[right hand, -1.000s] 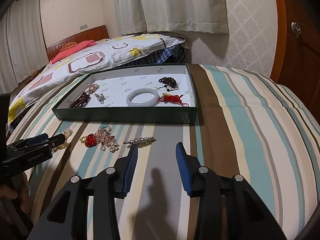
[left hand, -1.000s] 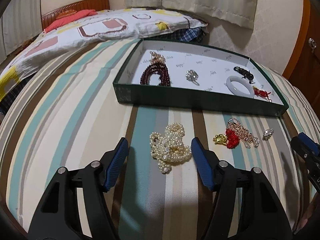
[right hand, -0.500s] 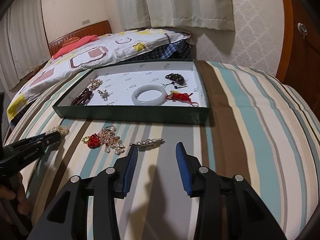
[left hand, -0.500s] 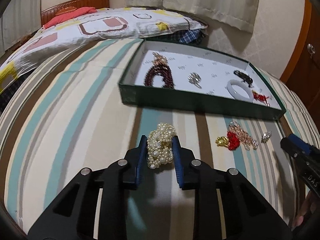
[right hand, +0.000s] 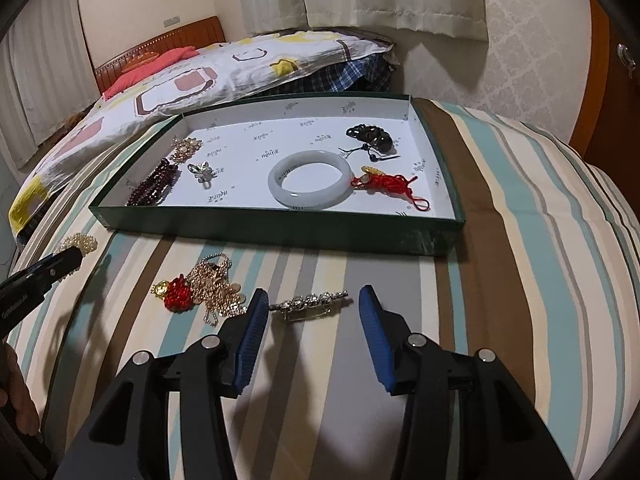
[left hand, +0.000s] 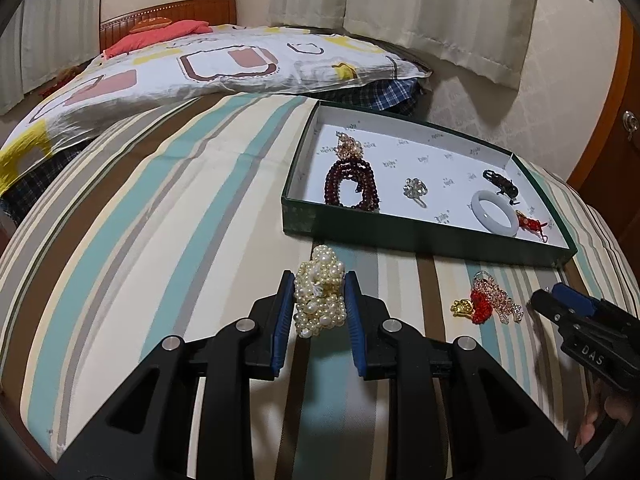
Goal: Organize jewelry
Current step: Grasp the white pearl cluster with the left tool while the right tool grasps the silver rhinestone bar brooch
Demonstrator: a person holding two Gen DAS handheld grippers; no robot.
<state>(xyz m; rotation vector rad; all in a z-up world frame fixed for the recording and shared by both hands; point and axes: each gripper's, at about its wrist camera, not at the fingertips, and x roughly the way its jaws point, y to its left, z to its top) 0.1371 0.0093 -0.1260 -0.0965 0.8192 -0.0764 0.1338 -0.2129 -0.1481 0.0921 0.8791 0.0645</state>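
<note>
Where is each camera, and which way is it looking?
Left wrist: sits on the left tool, looking along its blue fingers, which are shut on the pearl bundle, toward the green tray; the right tool's tip shows at the right edge.
Right wrist: sits on the right tool, open around the silver brooch, also facing the tray; the left tool's tip and a bit of the person's hand show at the left edge.
Shared: tray, white bangle, red and gold charm, striped bedspread.
</note>
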